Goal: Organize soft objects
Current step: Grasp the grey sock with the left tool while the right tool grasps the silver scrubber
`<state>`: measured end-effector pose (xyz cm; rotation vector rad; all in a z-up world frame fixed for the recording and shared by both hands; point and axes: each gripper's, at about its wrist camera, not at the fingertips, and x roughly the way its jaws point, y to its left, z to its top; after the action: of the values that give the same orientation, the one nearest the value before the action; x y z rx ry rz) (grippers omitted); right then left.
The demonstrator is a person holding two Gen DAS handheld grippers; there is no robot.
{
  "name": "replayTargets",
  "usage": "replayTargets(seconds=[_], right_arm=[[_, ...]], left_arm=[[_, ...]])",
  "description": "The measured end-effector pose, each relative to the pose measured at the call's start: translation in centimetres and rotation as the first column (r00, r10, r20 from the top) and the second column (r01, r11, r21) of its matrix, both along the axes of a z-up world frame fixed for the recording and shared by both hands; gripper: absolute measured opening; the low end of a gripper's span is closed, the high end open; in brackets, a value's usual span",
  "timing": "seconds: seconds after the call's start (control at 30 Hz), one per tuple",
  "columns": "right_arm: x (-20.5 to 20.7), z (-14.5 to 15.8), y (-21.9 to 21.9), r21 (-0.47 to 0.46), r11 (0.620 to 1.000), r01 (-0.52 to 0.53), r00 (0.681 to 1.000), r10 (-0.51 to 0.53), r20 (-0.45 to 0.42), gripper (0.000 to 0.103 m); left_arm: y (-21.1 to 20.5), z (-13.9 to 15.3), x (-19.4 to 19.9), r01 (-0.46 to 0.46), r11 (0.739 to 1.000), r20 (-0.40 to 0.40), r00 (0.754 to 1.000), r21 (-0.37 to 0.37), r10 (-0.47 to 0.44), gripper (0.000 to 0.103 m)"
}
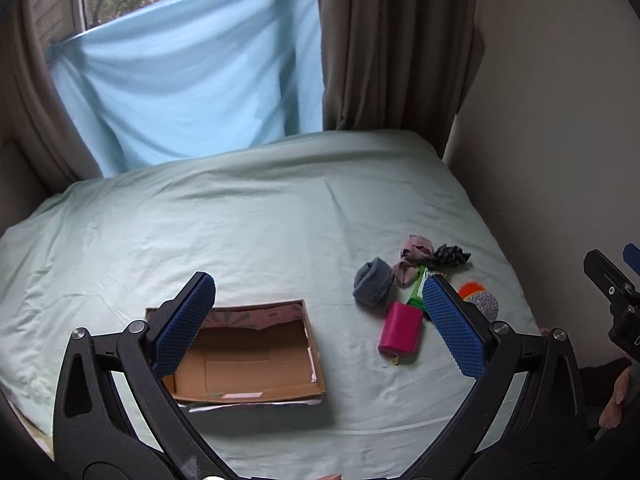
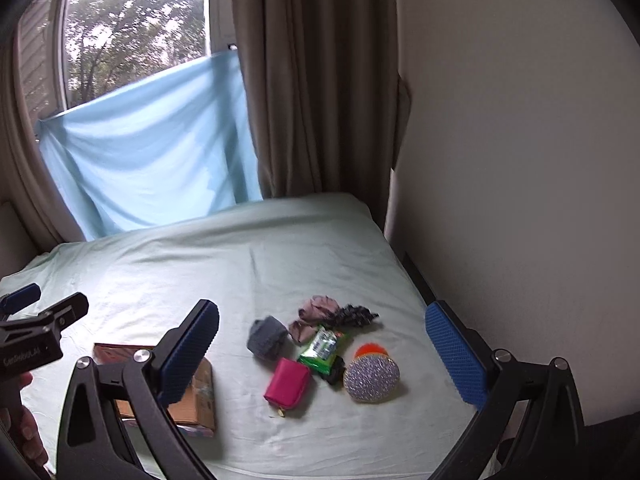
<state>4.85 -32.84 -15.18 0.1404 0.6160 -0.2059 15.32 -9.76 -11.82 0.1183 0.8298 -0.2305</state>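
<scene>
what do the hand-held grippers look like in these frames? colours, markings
Both match: each hand-held gripper, left and right, has a matte black forked frame with silver pivot bolts and two flat fingers faced with blue, mesh-textured pads. The left one's black body, seen from the right wrist, carries small white lettering, too blurred to read. No cables or sleeves visible.

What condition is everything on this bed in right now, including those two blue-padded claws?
Left claw: open, holding nothing.
Right claw: open, holding nothing.
Shallow brown cardboard box: open-topped, nothing visible inside.
Grey rolled sock: bundled, lying on the sheet.
Pink zip pouch: closed, lying flat.
Green plastic packet: resting in the pile.
Pinkish crumpled cloth: scrunched.
Dark patterned scrunchie: bunched.
Round glittery silver disc: closed, lying flat.
</scene>
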Motion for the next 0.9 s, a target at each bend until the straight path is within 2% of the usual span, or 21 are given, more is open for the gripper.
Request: replayTargets(seconds=[0.23, 0.33, 0.6, 0.67, 0.9], right_arm=[[3.0, -8.3, -4.1, 0.041, 0.990, 0.134, 0.985, -0.129, -0.111, 0.103], [4.8, -12.8, -5.8, 0.055, 0.977, 0.204, 0.967, -0.192, -0.168, 0.103], [8.3, -23.4, -8.7, 0.141, 0.930, 0.339, 0.916, -0.293, -0.273, 0.103], [9.2, -25.8, -9.1, 0.153, 0.919, 0.364, 0.902, -0.307, -0.303, 0.103], [10.4, -30.6, -9.4, 0.183, 0.896, 0.405, 0.878, -0.324, -0.353, 0.103]], left_arm=[[-6.0, -9.4, 6.9, 0.105, 0.992, -0.129, 0.987, 0.065, -0.096, 0.103], [-8.2, -13.5, 9.7, 0.147, 0.987, -0.188, 0.973, 0.070, -0.132, 0.103], [-13.0, -23.9, 15.2, 0.253, 0.956, -0.302, 0.932, 0.147, -0.200, 0.103], [-13.8, -26.1, 15.9, 0.267, 0.951, -0.331, 0.921, 0.158, -0.204, 0.103], [-15.2, -31.3, 17.6, 0.294, 0.939, -0.393, 0.896, 0.176, -0.207, 0.103]])
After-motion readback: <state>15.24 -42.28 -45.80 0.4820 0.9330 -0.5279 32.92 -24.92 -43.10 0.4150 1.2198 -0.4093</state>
